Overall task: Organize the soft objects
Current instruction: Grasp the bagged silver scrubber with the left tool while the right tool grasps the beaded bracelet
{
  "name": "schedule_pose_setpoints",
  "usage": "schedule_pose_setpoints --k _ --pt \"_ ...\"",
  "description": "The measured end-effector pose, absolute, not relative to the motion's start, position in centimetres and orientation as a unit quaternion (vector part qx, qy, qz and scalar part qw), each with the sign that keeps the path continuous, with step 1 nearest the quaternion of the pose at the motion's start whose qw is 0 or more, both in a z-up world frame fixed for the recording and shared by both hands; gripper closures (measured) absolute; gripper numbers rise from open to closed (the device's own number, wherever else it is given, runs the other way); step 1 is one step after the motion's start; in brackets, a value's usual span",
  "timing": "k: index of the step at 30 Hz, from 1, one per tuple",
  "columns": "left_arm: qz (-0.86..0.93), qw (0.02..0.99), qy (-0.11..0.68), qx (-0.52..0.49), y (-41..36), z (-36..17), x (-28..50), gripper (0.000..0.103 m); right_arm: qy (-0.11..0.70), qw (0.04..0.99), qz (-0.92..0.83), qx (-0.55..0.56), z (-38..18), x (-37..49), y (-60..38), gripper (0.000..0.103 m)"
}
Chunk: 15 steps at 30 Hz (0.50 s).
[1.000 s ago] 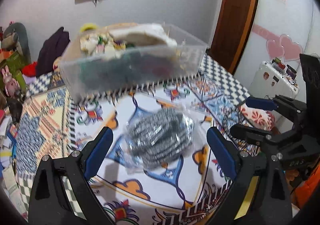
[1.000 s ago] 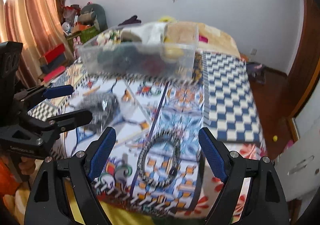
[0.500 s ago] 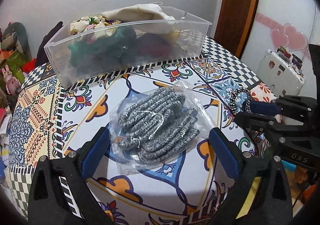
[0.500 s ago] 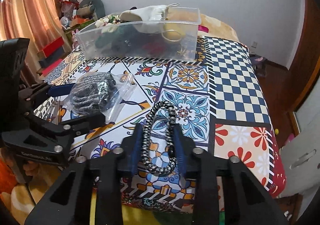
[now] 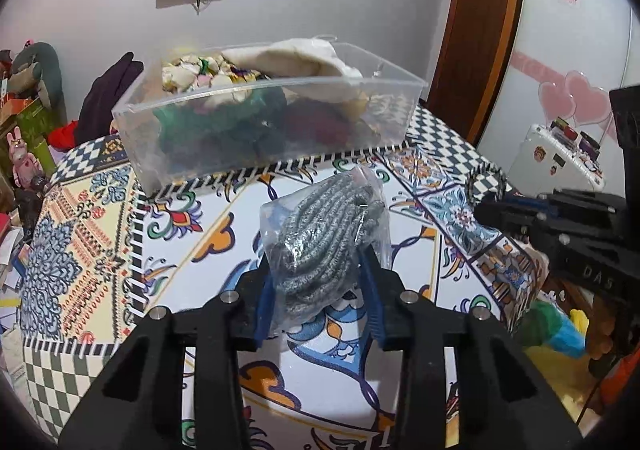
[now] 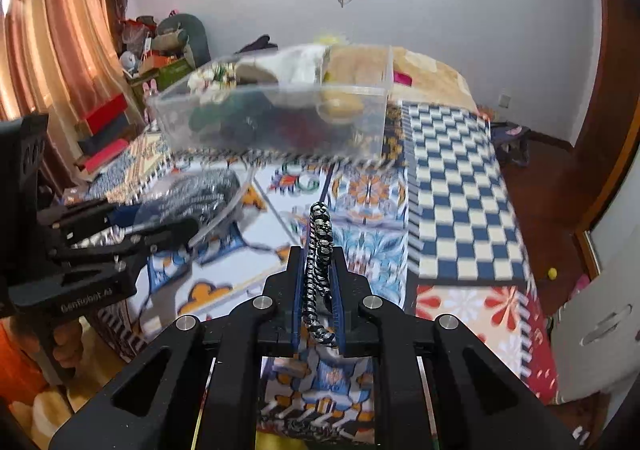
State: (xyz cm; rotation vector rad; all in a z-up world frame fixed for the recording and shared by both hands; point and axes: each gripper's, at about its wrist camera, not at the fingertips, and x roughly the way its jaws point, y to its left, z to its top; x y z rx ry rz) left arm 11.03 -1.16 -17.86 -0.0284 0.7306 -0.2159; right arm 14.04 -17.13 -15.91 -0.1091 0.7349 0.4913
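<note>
My left gripper (image 5: 318,270) is shut on a clear plastic bag of grey knitted cord (image 5: 324,234) and holds it above the patterned bedspread (image 5: 192,234). My right gripper (image 6: 318,270) is shut on a black-and-white braided ring (image 6: 318,242), held upright above the bedspread (image 6: 372,186). A clear plastic bin (image 5: 272,126) full of soft fabric items stands beyond both; it also shows in the right wrist view (image 6: 276,118). The right gripper shows at the right of the left wrist view (image 5: 500,210), and the left gripper with its bag at the left of the right wrist view (image 6: 160,226).
The bed's right edge drops to a wooden floor (image 6: 536,186). Clutter and boxes (image 6: 108,122) stand by the curtain at the left. A white case (image 5: 560,162) stands beside a brown door (image 5: 476,30). A dark garment (image 5: 108,94) lies behind the bin.
Both grippers went from open to shut: the right one closed on the braided ring first, then the left one closed on the bag. Both items are now lifted off the bedspread.
</note>
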Motion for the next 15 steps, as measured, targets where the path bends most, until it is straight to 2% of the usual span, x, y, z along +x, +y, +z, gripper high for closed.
schedule_pose_setpoints --k 15 --pt "-0.057 0.963 0.262 -0.003 1.8 -10.1 12.6 0.065 0.269 0.929 0.250 -0.049 -9.5 17.7 -14.7 0.092"
